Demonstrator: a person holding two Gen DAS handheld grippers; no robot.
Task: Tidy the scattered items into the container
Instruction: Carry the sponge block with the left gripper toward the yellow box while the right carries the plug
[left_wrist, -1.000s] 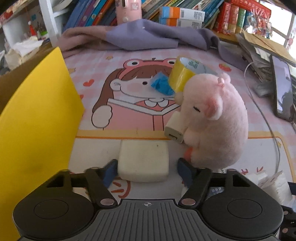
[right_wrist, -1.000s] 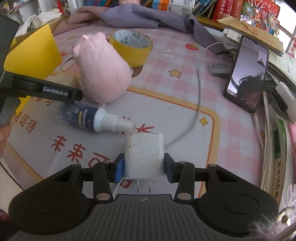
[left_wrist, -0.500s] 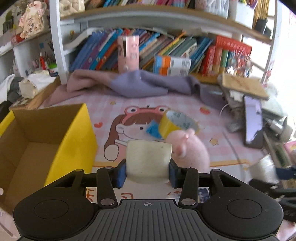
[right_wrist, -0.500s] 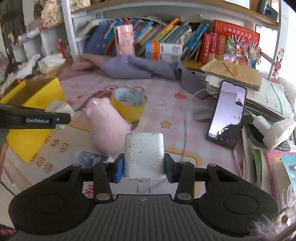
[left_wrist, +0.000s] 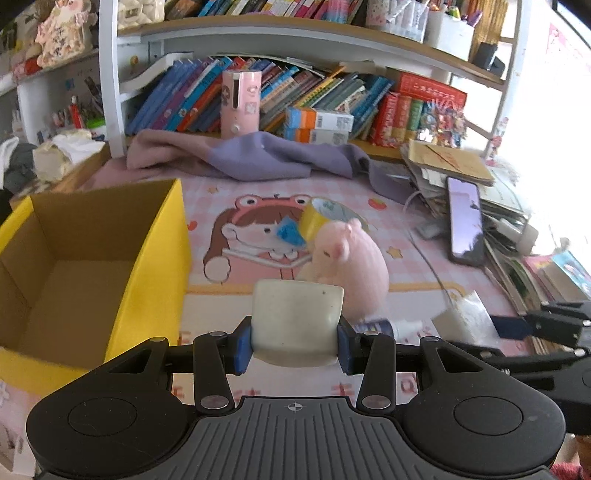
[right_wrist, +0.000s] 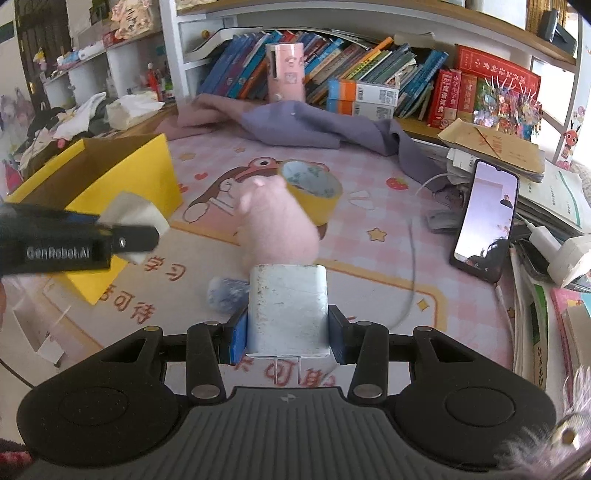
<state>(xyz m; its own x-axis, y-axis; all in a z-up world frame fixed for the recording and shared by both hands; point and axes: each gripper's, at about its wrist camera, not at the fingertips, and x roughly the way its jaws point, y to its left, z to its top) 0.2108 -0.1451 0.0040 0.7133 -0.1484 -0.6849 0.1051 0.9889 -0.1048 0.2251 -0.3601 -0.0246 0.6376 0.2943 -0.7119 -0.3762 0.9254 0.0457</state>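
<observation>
My left gripper (left_wrist: 294, 343) is shut on a white eraser block (left_wrist: 297, 317) and holds it in the air, just right of the open yellow cardboard box (left_wrist: 162, 236). My right gripper (right_wrist: 287, 334) is shut on a white charger plug (right_wrist: 287, 314), lifted above the pink mat. The left gripper also shows in the right wrist view (right_wrist: 110, 236), near the box (right_wrist: 147, 173). On the mat lie a pink plush pig (left_wrist: 351, 262), a yellow tape roll (left_wrist: 325, 218), a blue scrap (left_wrist: 290, 230) and a small spray bottle (left_wrist: 384, 326).
A purple cloth (left_wrist: 258, 155) lies at the back below a bookshelf (left_wrist: 295, 96). A phone (left_wrist: 465, 225) leans on stacked papers at the right, with a white cable (right_wrist: 410, 258) across the mat.
Both grippers have risen from the mat with their objects. The left gripper closed on the eraser and lifted it, and the box interior has come into its view.
</observation>
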